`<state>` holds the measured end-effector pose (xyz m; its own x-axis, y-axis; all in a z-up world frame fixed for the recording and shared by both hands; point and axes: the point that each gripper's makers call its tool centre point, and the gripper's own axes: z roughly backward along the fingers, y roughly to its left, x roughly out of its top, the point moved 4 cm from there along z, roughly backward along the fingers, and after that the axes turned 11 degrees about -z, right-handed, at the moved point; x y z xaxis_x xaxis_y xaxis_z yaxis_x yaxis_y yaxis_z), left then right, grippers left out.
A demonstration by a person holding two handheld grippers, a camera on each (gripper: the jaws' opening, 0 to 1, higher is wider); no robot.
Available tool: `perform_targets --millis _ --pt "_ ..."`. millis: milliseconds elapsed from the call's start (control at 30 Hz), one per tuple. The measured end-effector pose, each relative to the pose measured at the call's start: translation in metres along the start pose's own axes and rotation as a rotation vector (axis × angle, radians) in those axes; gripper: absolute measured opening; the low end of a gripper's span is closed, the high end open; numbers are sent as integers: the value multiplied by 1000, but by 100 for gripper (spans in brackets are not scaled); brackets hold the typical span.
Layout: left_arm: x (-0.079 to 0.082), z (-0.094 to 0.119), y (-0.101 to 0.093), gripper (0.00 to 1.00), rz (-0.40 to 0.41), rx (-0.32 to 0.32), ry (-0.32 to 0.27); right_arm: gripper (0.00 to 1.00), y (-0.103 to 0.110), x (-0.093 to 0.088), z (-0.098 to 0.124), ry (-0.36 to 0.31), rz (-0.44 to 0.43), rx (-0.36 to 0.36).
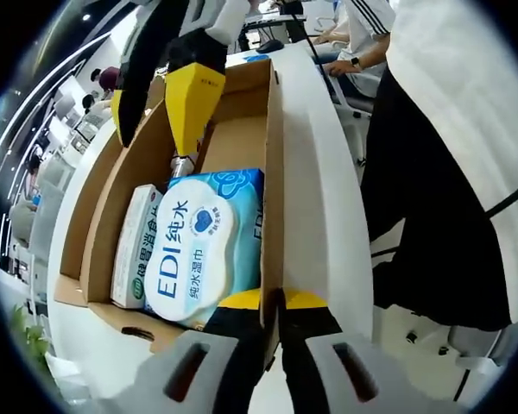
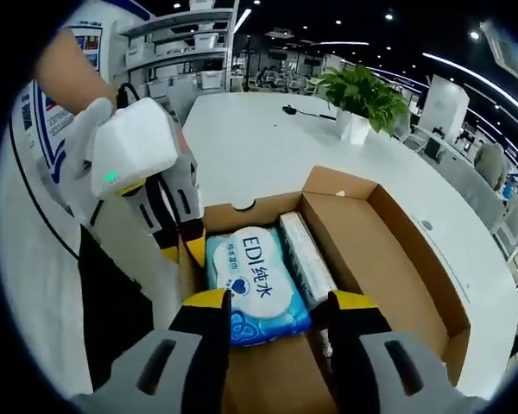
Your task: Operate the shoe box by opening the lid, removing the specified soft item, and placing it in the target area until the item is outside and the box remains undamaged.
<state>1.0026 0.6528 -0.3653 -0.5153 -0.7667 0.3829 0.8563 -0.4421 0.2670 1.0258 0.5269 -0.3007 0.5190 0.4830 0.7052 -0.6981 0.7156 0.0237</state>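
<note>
Your left gripper point(image 1: 272, 304) pinches the shoe box point(image 2: 397, 259) wall between narrow jaws. Beyond it, the box stands open on the white table point(image 2: 268, 147). Your right gripper point(image 2: 272, 312) straddles the wet wipes pack point(image 2: 257, 283) inside, jaws wide, beside a slim white box point(image 2: 304, 254).

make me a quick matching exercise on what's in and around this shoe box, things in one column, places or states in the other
Things:
1. wipes pack
2. white carton
3. left gripper
4. plant

Places or states:
A. on the white table beyond the box
B. clamped on the box wall
C. between the right gripper's open jaws
D. in the box beside the wipes

Pairs: 1-C, 2-D, 3-B, 4-A
</note>
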Motion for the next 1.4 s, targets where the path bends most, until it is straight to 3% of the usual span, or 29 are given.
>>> perform_targets --millis 300,467,533,667,900,1033,1333,1400 --pt "0 0 0 5 0 5 -3 46 1 -2 -5 21 -4 22" --pt "0 0 0 5 -1 -4 -3 49 4 -7 -28 57 21 71" --pt "0 0 0 5 -3 -7 -4 50 14 -6 -33 65 14 131" --pt "0 -1 0 5 -1 -8 -4 53 20 -9 -41 99 76 128" --pt "-1 -1 0 5 8 -13 -1 57 19 -9 -61 122 71 144" --pt "-1 -1 0 5 5 -13 -3 59 19 -11 -65 169 82 165" --pt "0 0 0 5 9 -13 0 60 20 -19 -66 187 146 158" --pt "0 0 0 5 11 -15 1 56 19 -20 -67 184 140 142"
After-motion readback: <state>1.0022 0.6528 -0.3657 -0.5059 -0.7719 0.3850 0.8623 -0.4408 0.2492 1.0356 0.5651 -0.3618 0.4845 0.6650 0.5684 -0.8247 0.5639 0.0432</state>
